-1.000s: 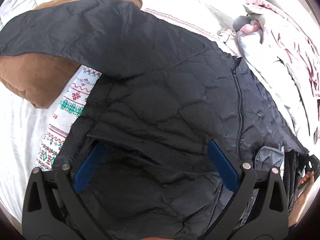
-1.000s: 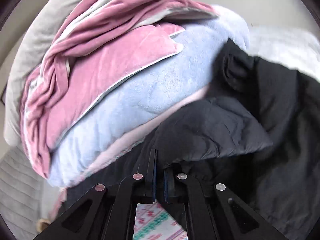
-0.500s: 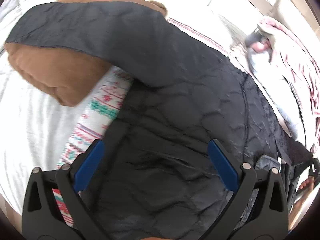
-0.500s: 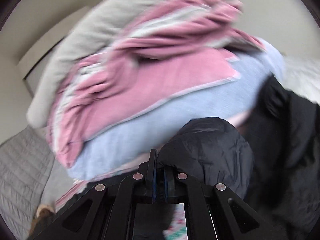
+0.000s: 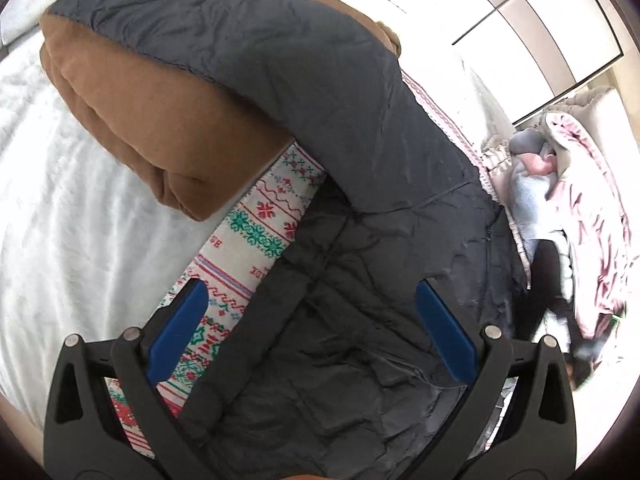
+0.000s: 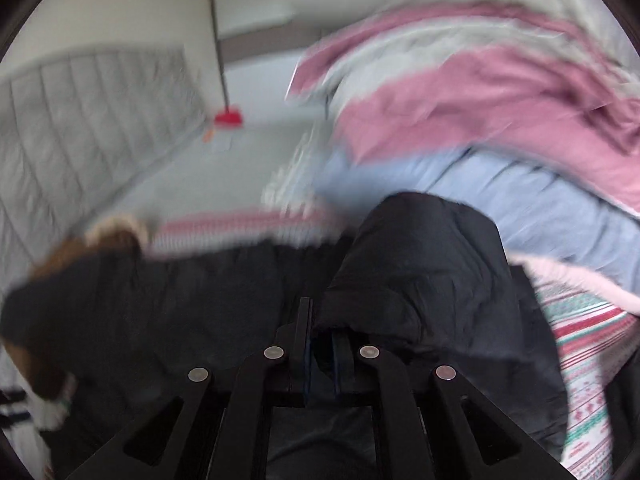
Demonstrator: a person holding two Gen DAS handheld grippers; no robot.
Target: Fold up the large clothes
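Note:
A dark quilted jacket (image 5: pixel 352 208) lies spread on the bed, one sleeve draped over a brown cushion (image 5: pixel 132 112). My left gripper (image 5: pixel 316 320) is open and empty, its blue pads (image 5: pixel 444 328) wide apart just above the jacket's lower body. My right gripper (image 6: pixel 320 332) is shut on a bunched fold of the jacket (image 6: pixel 420 264) and holds it lifted above the rest of the garment. The right wrist view is motion-blurred.
A white, red and green patterned blanket (image 5: pixel 256 232) lies under the jacket on the white bed (image 5: pixel 60 220). A pile of pink and light blue bedding (image 6: pixel 480 120) sits on the right. A grey padded headboard (image 6: pixel 88 120) stands at the left.
My right gripper has swung left with the jacket fold, so the bedding pile has slid right and the headboard came into view. My left gripper shifted left, still open.

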